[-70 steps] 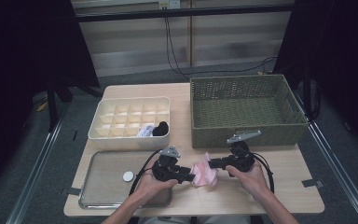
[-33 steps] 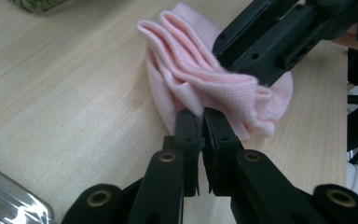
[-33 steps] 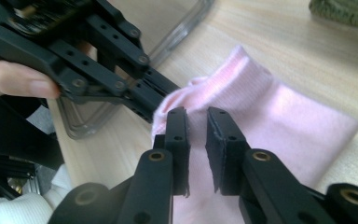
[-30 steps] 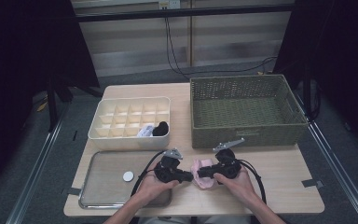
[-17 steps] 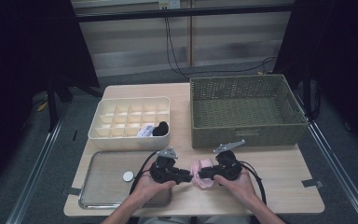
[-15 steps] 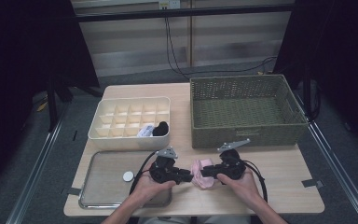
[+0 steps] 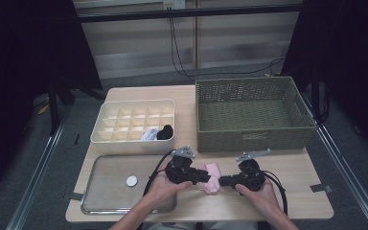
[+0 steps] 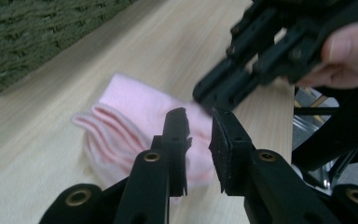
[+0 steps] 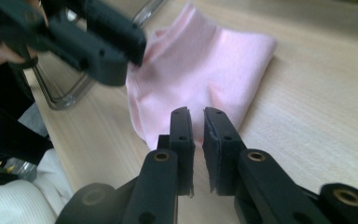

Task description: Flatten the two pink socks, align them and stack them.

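A pink sock (image 7: 211, 173) lies folded on the wooden table, between the two hand-held grippers. My left gripper (image 7: 200, 178) hovers at its left edge; in the left gripper view its jaws (image 8: 199, 128) stand a little apart over the sock (image 8: 121, 126) with nothing pinched, having just closed slightly. My right gripper (image 7: 222, 181) points at the sock from the right. Its jaws (image 9: 197, 126) have just been closing to a narrow empty slit, with the sock (image 9: 200, 65) beyond them. Each gripper view shows the other gripper's black tips (image 8: 216, 88) (image 9: 116, 46) at the sock.
A green wicker basket (image 7: 254, 139) stands at the back right. A cream divided box (image 7: 124, 143) at the back left holds a black sock (image 7: 165, 131) and a white one (image 7: 148, 135). A metal tray (image 7: 100, 191) with a small white disc (image 7: 131, 180) lies front left.
The right gripper came in to the sock, then drew back a little to the right. The left gripper rose slightly. The sock stays on the table.
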Motion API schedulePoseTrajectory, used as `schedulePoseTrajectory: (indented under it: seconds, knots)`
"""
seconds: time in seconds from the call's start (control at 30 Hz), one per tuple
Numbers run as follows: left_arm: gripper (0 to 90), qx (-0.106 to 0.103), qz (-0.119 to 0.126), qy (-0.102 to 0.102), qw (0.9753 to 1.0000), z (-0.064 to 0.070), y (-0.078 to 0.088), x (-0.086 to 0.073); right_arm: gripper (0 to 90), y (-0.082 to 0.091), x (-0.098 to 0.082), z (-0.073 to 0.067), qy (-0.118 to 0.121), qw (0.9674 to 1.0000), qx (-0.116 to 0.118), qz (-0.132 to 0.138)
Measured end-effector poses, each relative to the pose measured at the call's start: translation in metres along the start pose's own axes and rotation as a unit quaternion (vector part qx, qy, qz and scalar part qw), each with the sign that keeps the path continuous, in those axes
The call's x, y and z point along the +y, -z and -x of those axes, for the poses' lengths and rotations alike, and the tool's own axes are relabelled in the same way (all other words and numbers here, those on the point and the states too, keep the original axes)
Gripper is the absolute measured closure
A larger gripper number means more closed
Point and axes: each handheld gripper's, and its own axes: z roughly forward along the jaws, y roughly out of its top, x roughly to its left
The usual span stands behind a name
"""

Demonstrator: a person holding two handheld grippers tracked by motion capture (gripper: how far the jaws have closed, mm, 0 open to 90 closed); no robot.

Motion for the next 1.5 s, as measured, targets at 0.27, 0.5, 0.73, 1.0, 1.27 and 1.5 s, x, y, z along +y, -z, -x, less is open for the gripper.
schedulePoseTrajectory:
  seconds: [0.27, 0.5, 0.73, 1.0, 1.27, 1.5]
  knots:
    - [78.9, 0.012, -0.024, -0.003, 0.9996, -0.009, -0.016, 0.001, 81.8, -0.009, 0.002, 0.004, 0.006, 0.9996, -0.014, -0.025]
    - [81.2, 0.025, -0.049, -0.006, 0.9985, -0.017, -0.025, -0.01, 77.0, -0.003, 0.003, 0.006, 0.001, 1.0, -0.008, 0.001]
    - [84.7, 0.021, -0.05, 0.001, 0.9986, -0.021, -0.025, -0.012, 69.9, -0.006, 0.009, 0.016, -0.022, 0.9995, -0.003, 0.023]
    - [86.0, 0.039, -0.048, -0.018, 0.9979, -0.014, -0.024, -0.015, 68.1, -0.02, 0.027, 0.027, -0.022, 0.9993, -0.023, 0.02]
    - [85.9, 0.039, -0.046, -0.021, 0.998, -0.01, -0.021, -0.02, 64.3, -0.033, 0.034, 0.024, -0.027, 0.9995, -0.015, 0.01]
    - [85.9, 0.031, -0.044, -0.017, 0.9984, -0.012, -0.02, -0.021, 66.3, -0.038, 0.031, 0.024, -0.037, 0.9993, 0.006, 0.009]
